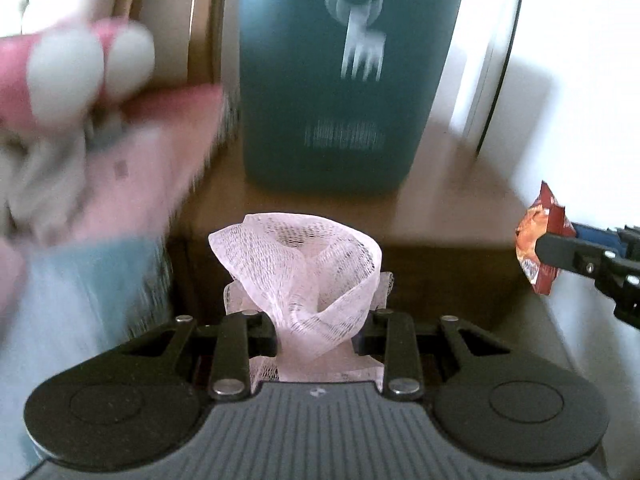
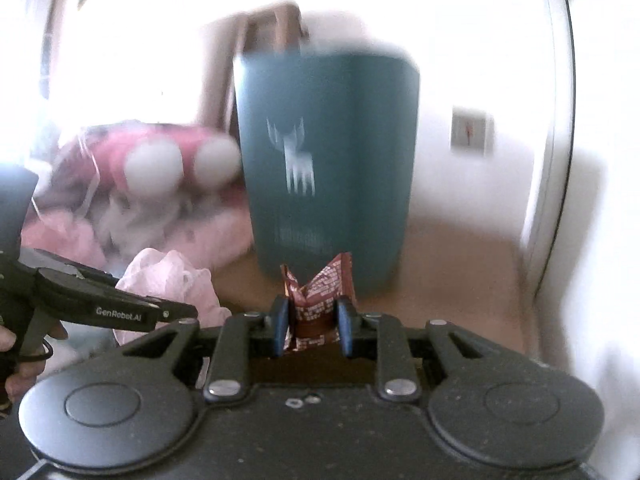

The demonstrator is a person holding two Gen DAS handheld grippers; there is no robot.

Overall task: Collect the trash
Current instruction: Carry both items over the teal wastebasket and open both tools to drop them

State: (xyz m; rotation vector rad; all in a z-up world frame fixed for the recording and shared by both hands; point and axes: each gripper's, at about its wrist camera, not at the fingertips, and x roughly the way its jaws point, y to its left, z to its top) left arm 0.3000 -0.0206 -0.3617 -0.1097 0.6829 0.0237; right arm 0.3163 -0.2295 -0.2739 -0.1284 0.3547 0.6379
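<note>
**Both tongs loaded, teal bin ahead**

Left tongs (image 1: 320,344) clamped on a wad of pale pink mesh netting (image 1: 304,276); the net bunches between the fingers & flares up above them in a loose open loop. Fingertips mostly hidden by the mesh.

Right tongs (image 2: 312,328) clamped on a crumpled red-brown snack wrapper (image 2: 318,300), blue pads (image 2: 280,326) pressing it from both sides; wrapper top sticks up past the tips, w/ white print too blurred to read.

Straight ahead in both views: tall teal bin (image 1: 340,80) w/ a white deer-like logo, standing on a brown floor (image 1: 460,200) near a white wall. Both items are held off the floor, in front of the bin, apart from it.

Left of the bin, a blurred pink pile (image 1: 132,168) w/ two white round shapes on top; can't tell what it is. Light blue patch below it, also blurred.

Each tongs shows in the other's view: wrapper at far right edge of left cam, netting at lower left of right cam, w/ part of a hand (image 2: 16,364) on the handle.
</note>
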